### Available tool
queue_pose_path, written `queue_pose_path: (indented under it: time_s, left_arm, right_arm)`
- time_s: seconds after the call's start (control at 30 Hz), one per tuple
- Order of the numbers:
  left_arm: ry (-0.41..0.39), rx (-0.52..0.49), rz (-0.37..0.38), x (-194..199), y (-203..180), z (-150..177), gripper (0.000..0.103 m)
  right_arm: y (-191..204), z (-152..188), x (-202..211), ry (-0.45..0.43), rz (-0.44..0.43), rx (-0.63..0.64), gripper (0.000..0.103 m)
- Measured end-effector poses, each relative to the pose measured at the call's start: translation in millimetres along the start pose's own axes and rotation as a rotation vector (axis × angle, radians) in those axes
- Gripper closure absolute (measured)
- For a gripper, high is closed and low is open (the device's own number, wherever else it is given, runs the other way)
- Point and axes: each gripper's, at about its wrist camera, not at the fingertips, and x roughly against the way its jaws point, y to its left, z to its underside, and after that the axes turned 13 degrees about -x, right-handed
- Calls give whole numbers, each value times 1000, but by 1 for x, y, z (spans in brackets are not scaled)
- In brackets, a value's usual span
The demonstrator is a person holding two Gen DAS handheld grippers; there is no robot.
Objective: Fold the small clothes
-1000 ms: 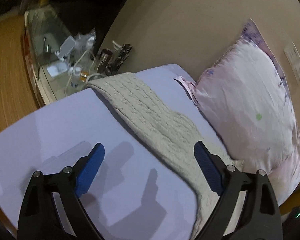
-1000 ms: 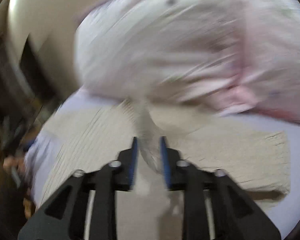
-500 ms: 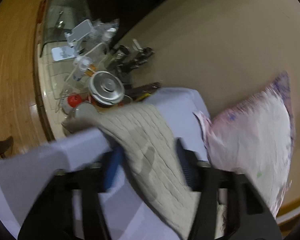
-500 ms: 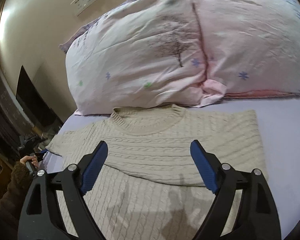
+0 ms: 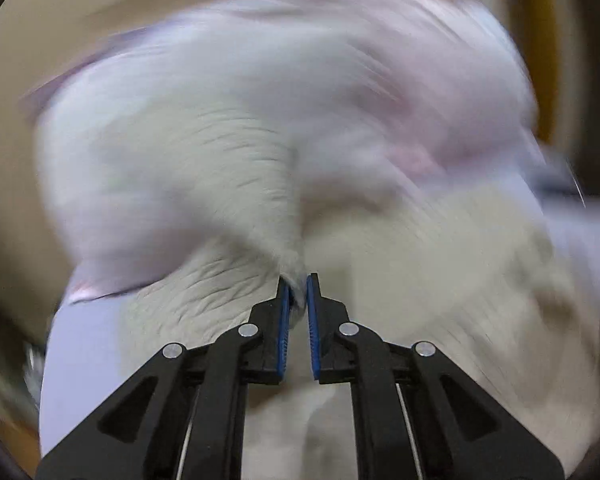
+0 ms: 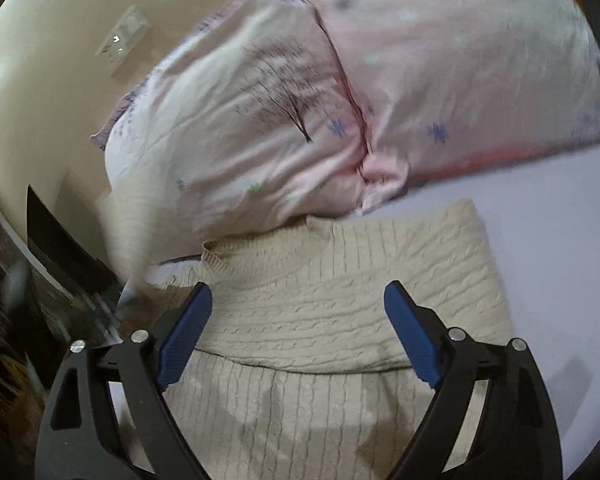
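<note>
A beige cable-knit sweater (image 6: 340, 300) lies on the lilac bed sheet (image 6: 560, 248), collar toward the pillows, with one fold across its body. My left gripper (image 5: 296, 300) is shut on the sweater's sleeve (image 5: 240, 184) and holds it lifted; that view is blurred by motion. The lifted sleeve shows as a blurred beige strip at the left of the right wrist view (image 6: 128, 232). My right gripper (image 6: 298, 320) is open and empty just above the sweater's chest.
Two pink floral pillows (image 6: 280, 100) lean against the beige wall (image 6: 40, 40) behind the sweater. A wall switch plate (image 6: 120, 40) is at the upper left. Dark furniture and clutter (image 6: 40, 260) stand beside the bed's left edge.
My left gripper closed on the sweater's left sleeve at the bed edge and swung it up and inward. My right gripper let go of the cloth, opened and now hovers over the sweater.
</note>
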Motion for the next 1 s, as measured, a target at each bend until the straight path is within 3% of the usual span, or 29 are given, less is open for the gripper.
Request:
queue_pose_path:
  time_s: [0.07, 0.1, 0.17, 0.23, 0.43, 0.63, 0.9, 1.0]
  left_arm:
    - [38, -108, 74, -5, -48, 8, 93]
    - [36, -100, 88, 0, -52, 14, 92]
    - [27, -8, 106, 16, -35, 27, 69]
    - [13, 121, 109, 35, -4, 45, 56]
    - [72, 378, 80, 74, 51, 107, 48]
    - [129, 463, 115, 78, 49, 152, 44]
    - [169, 510, 135, 66, 42, 168, 43]
    - [157, 523, 132, 71, 44, 172, 42]
  right_arm:
    - [-15, -4, -6, 43, -1, -65, 18]
    - [-21, -6, -7, 53, -1, -87, 21]
    - [-36, -9, -7, 67, 16, -133, 35]
    - [-50, -12, -9, 73, 57, -176, 43]
    - [-69, -22, -41, 153, 54, -273, 62]
    - [-71, -27, -78, 217, 94, -317, 64]
    - [-58, -38, -100, 181, 144, -302, 60]
    - [-40, -31, -82, 89, 182, -191, 60]
